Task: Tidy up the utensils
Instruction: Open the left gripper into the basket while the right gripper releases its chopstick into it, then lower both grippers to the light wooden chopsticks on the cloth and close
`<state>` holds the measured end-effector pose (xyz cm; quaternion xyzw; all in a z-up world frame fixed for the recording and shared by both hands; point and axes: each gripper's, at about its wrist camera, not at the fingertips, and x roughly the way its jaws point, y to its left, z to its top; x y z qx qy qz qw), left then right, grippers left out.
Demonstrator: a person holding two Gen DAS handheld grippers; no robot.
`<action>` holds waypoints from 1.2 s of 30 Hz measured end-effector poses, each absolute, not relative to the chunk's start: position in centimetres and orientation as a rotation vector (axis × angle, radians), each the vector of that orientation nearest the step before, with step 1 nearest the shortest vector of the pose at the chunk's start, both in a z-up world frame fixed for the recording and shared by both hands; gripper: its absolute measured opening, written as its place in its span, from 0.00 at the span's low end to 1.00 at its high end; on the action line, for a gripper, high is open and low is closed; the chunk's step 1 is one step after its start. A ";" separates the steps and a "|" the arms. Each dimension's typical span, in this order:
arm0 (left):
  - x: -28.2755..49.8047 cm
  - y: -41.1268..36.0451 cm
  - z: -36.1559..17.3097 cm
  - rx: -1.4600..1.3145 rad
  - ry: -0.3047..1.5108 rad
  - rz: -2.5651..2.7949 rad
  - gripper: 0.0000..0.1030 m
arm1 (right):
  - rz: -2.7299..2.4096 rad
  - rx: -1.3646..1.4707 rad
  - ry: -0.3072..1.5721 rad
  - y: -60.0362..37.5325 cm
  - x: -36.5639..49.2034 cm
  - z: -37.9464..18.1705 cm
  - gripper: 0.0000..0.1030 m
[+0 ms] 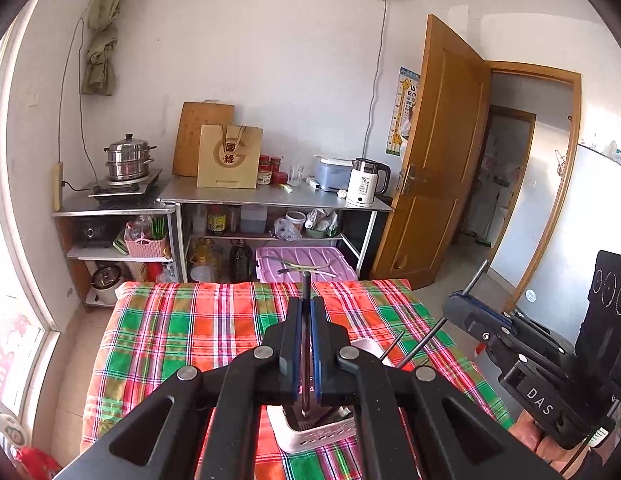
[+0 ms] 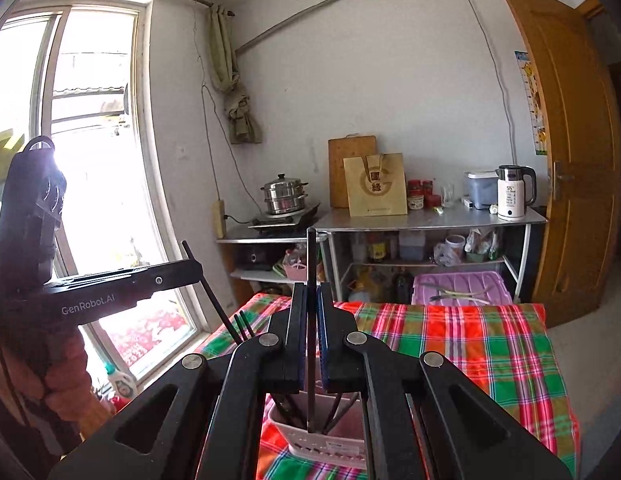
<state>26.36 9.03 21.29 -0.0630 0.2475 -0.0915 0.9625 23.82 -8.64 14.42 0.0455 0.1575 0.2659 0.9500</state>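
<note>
A white slotted utensil holder (image 1: 310,434) (image 2: 330,436) stands on the plaid tablecloth (image 1: 190,340) (image 2: 470,344), just below both grippers. My left gripper (image 1: 306,312) is shut on a dark chopstick (image 1: 306,292) held upright, its lower end over the holder. My right gripper (image 2: 310,300) is shut on another dark chopstick (image 2: 311,256), its lower end inside the holder among other dark sticks (image 2: 286,408). The right gripper also shows in the left wrist view (image 1: 462,300), and the left gripper in the right wrist view (image 2: 190,268).
A steel counter (image 1: 278,196) with a kettle (image 1: 364,182), paper bag (image 1: 228,158) and steamer pot (image 1: 128,158) stands beyond the table. A purple bin lid (image 1: 302,264) lies behind the table's far edge. An open wooden door (image 1: 430,152) is to the right.
</note>
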 end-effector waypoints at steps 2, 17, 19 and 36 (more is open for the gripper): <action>26.8 9.0 20.3 -0.130 0.519 -0.192 0.03 | 0.538 0.093 0.333 -8.5 24.1 13.8 0.05; 28.5 8.9 14.7 -0.141 0.648 -0.192 0.04 | 0.519 0.037 0.475 -7.8 25.5 9.0 0.06; 28.6 9.2 14.3 -0.147 0.656 -0.186 0.04 | 0.507 0.028 0.490 -7.9 25.6 8.6 0.07; 22.6 10.0 15.6 -0.156 0.526 -0.152 0.21 | 0.480 0.051 0.409 -12.4 20.8 10.2 0.19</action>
